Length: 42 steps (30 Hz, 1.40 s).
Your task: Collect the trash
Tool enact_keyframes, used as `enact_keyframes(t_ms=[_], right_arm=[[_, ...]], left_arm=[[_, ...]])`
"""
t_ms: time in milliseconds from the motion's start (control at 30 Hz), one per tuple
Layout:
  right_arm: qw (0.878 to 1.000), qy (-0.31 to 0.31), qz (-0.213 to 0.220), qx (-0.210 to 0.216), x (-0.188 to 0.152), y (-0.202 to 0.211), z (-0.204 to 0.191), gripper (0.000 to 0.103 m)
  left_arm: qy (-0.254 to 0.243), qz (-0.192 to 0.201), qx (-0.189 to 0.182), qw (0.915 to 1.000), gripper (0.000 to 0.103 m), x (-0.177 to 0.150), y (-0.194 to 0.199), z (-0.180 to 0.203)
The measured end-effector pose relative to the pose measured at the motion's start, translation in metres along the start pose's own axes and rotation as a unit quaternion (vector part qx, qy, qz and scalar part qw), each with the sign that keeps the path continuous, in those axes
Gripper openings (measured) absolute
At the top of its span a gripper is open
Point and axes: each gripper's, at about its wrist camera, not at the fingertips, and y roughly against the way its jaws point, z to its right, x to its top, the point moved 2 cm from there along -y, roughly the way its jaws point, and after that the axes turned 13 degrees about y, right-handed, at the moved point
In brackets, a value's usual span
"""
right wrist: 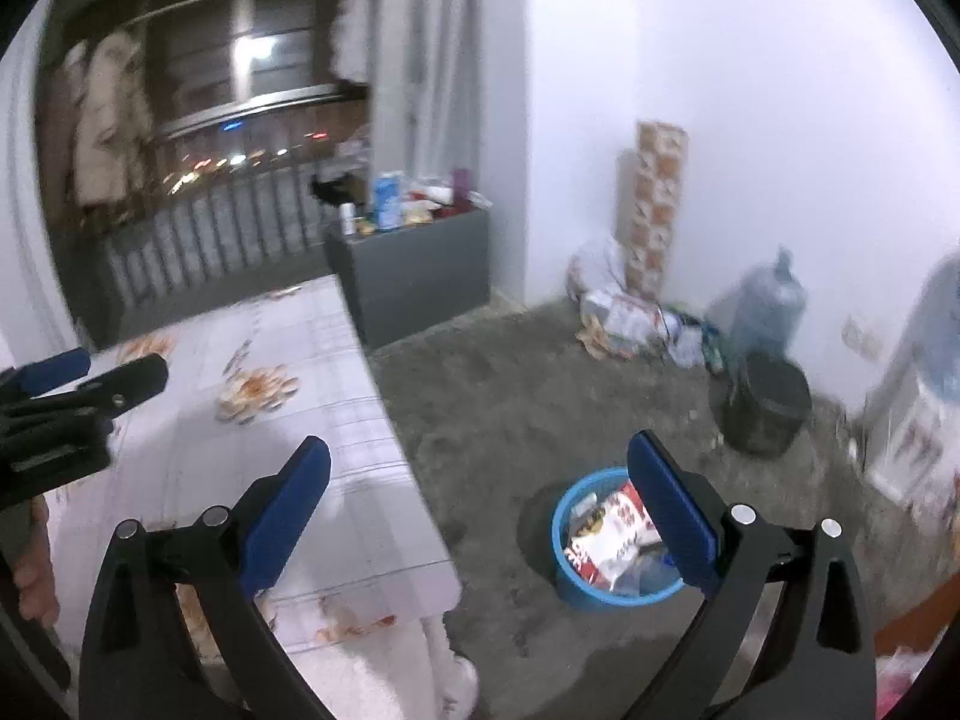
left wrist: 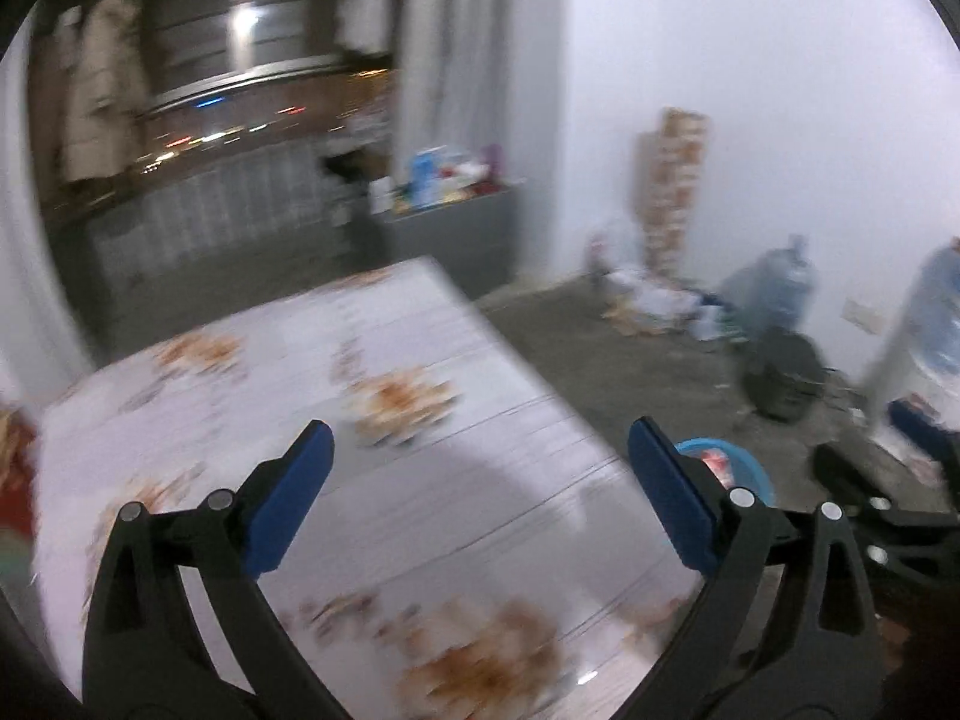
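A blue bin [right wrist: 576, 591] stands on the grey floor beside the table. It holds a red and white wrapper [right wrist: 612, 534] and other trash. In the left wrist view only part of the blue bin [left wrist: 753, 471] shows behind a finger. My right gripper [right wrist: 480, 450] is open with nothing between its blue pads, above the table's edge and the floor. Over the flowered tablecloth [left wrist: 456, 516] my left gripper [left wrist: 480, 438] is open and holds nothing. Both views are blurred.
A heap of bags and wrappers [right wrist: 630, 318] lies at the wall's foot by a tall stack of cartons [right wrist: 657, 204]. A water jug [right wrist: 768, 306] and a black pot [right wrist: 762, 408] stand nearby. A grey cabinet [right wrist: 420, 276] with bottles stands behind the table [right wrist: 336, 396].
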Motion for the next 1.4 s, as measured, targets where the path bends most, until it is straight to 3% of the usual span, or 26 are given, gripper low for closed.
enact_keyframes(t_ms=[100,233,333,467,800,1400], right_arm=[[0.999,0.037,0.011,0.001,-0.003,0.010,-0.023,0.097],[0.998,0.060,0.007,0.026,-0.021,0.010,-0.048,0.097],[0.996,0.067,-0.039,0.050,-0.035,0.000,-0.058,0.097],[0.990,0.105,-0.092,0.025,-0.050,-0.013,-0.065,0.097],[0.984,0.100,-0.146,0.007,-0.063,-0.028,-0.057,0.097],[0.985,0.080,-0.156,0.002,-0.065,-0.036,-0.049,0.097]], left_arm=[[0.029,-0.017,0.046,0.9984,0.094,-0.020,0.003,-0.023],[0.065,-0.044,0.076,0.9940,0.094,-0.052,0.005,-0.049],[0.065,-0.072,0.091,0.9911,0.094,-0.073,0.004,-0.058],[0.059,-0.083,0.107,0.9890,0.094,-0.080,0.001,-0.064],[0.043,-0.101,0.115,0.9873,0.094,-0.082,-0.014,-0.063],[0.028,-0.109,0.115,0.9869,0.094,-0.086,-0.019,-0.055]])
